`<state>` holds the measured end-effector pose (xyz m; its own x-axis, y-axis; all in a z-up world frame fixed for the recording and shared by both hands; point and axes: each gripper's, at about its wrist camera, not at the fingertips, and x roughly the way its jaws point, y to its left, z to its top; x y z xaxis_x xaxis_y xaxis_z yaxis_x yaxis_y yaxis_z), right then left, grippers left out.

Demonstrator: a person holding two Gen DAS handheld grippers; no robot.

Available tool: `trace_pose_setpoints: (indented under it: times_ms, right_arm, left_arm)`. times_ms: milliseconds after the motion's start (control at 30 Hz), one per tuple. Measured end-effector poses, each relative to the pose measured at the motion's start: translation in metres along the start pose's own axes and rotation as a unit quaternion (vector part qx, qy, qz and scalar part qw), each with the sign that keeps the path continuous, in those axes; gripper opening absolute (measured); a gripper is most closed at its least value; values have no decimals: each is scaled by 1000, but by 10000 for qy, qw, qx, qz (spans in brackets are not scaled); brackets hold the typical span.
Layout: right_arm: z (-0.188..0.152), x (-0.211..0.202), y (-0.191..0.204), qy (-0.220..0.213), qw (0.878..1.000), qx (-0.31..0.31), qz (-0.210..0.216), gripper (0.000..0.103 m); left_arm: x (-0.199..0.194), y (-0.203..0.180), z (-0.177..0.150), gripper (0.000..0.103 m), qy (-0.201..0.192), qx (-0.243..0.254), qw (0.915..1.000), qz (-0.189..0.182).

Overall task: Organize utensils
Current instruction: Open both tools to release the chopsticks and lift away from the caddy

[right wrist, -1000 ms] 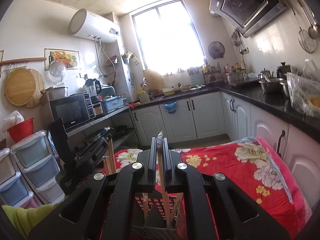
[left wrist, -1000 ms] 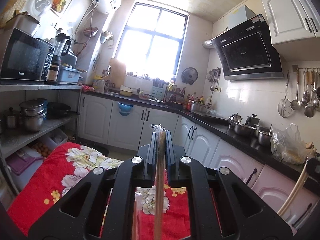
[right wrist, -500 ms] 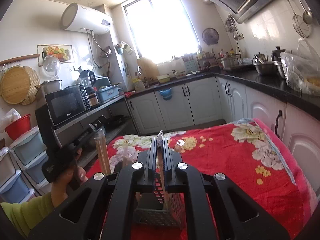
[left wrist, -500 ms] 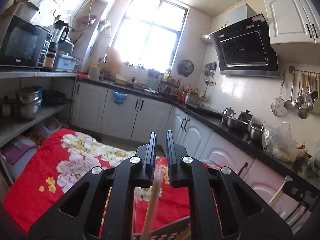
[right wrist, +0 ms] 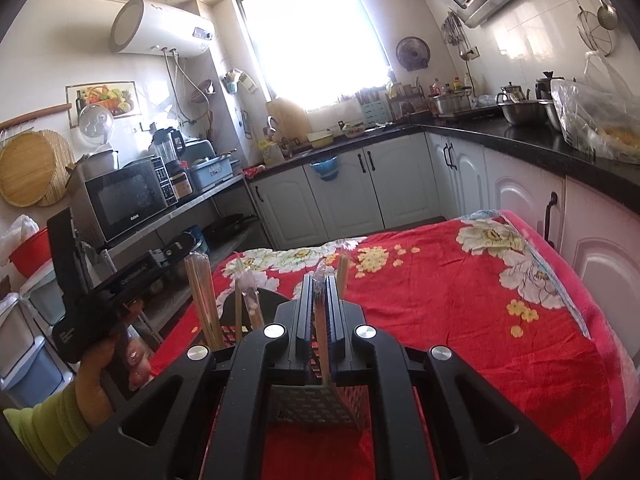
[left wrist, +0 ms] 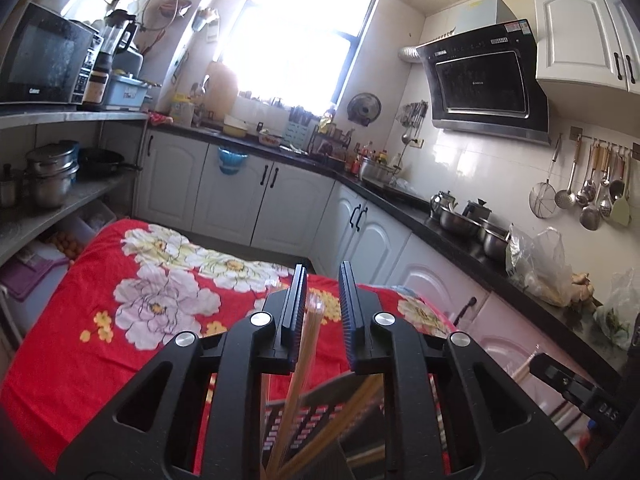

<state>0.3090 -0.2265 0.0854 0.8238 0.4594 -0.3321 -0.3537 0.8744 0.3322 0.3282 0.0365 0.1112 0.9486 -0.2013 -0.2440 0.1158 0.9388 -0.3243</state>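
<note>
My left gripper is open. A wrapped bundle of chopsticks leans loose between its jaws, its lower end in the perforated metal holder just below. My right gripper is shut on another wrapped pair of chopsticks, held upright over the holder. Further chopsticks stand in the holder's left part, beside the left gripper's black body. The holder stands on the red floral cloth.
White cabinets under a black counter run along the far and right sides. Shelves on the left carry a microwave and pots. Hanging ladles and plastic bags are at the right.
My left gripper has opened and let go of its chopstick bundle, which now stands in the holder. My right gripper has come down over the holder, still gripping its pair.
</note>
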Motion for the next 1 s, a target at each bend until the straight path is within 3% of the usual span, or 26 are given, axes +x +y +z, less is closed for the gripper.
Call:
trace_pose_setpoints:
  times_ms: [300,367,567,1000]
  right_arm:
    - [-5,-2,-2,183,9998,88,-71,8]
    - [-5,-2,-4,219,9997,113,-83,10]
    - [-8,-2,-7,336,9992,189,-117,18]
    - [-19,-4,-3,542,9983,214,-92,26]
  left_arm:
    - [-21,4,-8,25,320,-159,9992,-167]
    - [-25,5,-10,37,424,-171,9987,-212]
    - [-34,10,-17,55,716,-253,9969,-210]
    - [-56,23,-34,79,913,-414,9949,-59]
